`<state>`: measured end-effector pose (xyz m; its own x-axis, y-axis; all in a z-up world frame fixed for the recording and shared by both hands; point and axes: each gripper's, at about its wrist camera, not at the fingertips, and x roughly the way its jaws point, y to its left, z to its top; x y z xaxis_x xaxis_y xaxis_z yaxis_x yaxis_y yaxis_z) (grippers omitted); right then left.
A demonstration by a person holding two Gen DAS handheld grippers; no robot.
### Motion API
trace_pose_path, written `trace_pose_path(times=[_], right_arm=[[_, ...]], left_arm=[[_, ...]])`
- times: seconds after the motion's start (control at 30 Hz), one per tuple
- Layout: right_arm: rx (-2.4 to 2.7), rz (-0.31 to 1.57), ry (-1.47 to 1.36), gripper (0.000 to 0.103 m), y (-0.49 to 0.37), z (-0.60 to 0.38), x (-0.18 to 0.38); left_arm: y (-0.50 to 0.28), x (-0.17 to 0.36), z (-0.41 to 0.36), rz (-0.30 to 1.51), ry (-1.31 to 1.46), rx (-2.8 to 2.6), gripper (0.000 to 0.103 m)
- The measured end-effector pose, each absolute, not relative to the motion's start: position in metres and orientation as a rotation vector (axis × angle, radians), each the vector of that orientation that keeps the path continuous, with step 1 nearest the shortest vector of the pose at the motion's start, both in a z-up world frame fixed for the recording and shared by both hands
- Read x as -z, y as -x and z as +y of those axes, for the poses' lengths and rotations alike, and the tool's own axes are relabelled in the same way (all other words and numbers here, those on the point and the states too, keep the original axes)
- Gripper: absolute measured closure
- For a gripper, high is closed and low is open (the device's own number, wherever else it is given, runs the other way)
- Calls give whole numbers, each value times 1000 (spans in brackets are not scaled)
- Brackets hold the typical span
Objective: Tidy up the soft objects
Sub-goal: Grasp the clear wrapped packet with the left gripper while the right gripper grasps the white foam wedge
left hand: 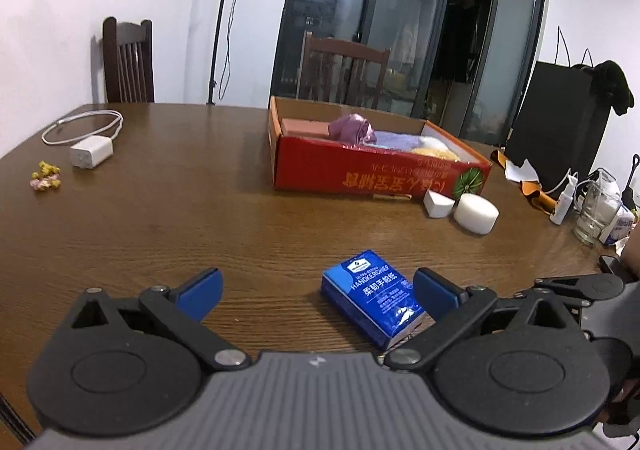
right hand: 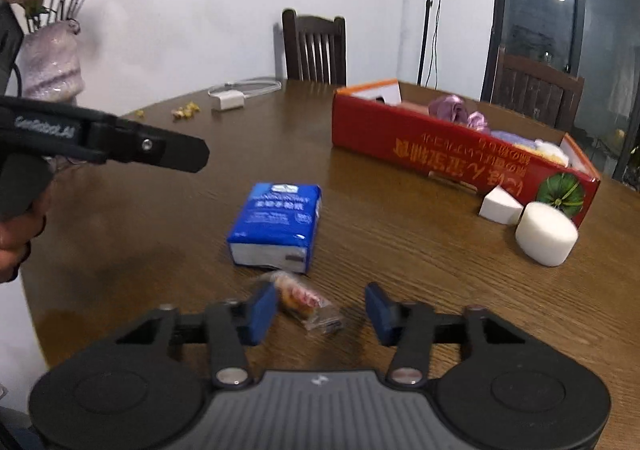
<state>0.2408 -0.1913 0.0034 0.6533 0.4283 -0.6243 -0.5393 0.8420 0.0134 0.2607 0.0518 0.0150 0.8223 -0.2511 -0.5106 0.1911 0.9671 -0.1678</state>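
Note:
A blue tissue pack [left hand: 372, 294] lies on the wooden table [left hand: 160, 234] between the fingers of my left gripper [left hand: 318, 292], close to its right pad; the jaws stand open and wide. In the right wrist view the tissue pack [right hand: 276, 226] lies just ahead of my right gripper [right hand: 322, 312]. A small clear-wrapped packet [right hand: 308, 304] lies between its open blue pads, near the left one and apart from the right one. Further back stands the red cardboard box [right hand: 440, 154] holding purple cloth [right hand: 450, 108] and other soft items. A white wedge sponge [right hand: 500, 206] and a white round sponge [right hand: 546, 234] lie against it.
A white charger with cable [left hand: 91, 152] and dried flower bits [left hand: 46, 176] lie at the far left. A vase [right hand: 50, 62] stands at the table's edge. A glass jar [left hand: 592, 218] and bottles crowd the right edge. Chairs [left hand: 344, 70] stand behind the table.

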Motion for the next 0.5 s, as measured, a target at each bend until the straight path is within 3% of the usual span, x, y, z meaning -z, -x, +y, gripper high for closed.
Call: trace_pose_path(times=[0.13,0.17,0.4,0.43,0.5], right_arm=[[-513,687,120,84,-262,-204,-3],[-484,686,109,85,-268,-208,-2],[-294,632,-36,82,-320,-248,-10],[-281,617,-49,81,-326,-253,-13],[-283,605,-57,78,-337,-261,-18]], left_arm=[[-274,-12,46,575,118,245,0],[-277,-11,44,576,122,247,0],[-298,-24,4,523,71,389,0],[-301,-24,-6,524,46,435,2],[-312,-21,-27,543,5,501,16]])
